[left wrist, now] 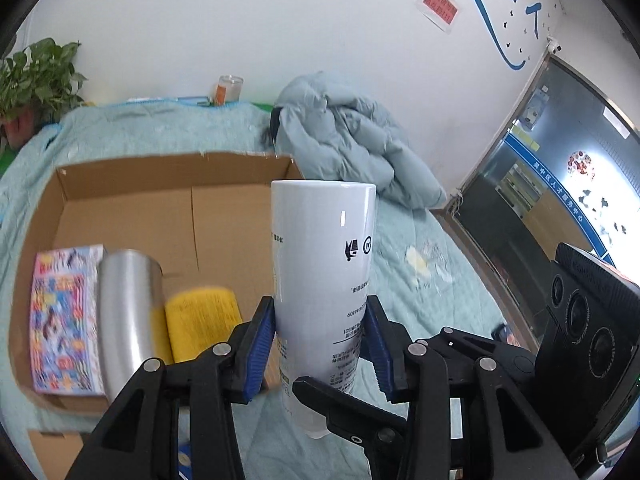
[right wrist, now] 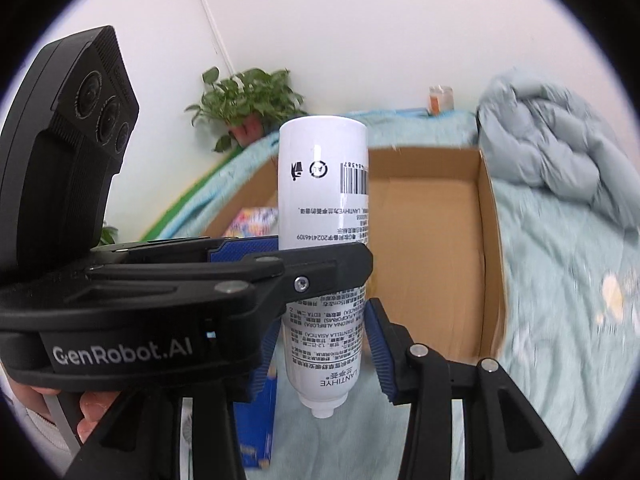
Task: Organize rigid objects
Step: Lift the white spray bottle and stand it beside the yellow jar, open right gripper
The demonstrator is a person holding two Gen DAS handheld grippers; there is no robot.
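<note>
A white bottle [left wrist: 324,264] with printed text, nozzle end down, is held between my left gripper's [left wrist: 320,344] blue pads. It shows in the right wrist view [right wrist: 324,200] too, where my right gripper [right wrist: 320,344] also has its pads around its lower part; the left gripper crosses in front. An open cardboard box [left wrist: 132,200] lies behind on the bed and holds a colourful box [left wrist: 64,320], a steel tumbler [left wrist: 124,312] and a yellow object [left wrist: 200,320].
Light green bedspread [left wrist: 420,312] covers the bed. A bundled grey-blue jacket [left wrist: 344,136] lies right of the box. A potted plant [right wrist: 248,100] and a jar [left wrist: 230,88] stand by the wall. A blue box [right wrist: 256,420] lies below the grippers.
</note>
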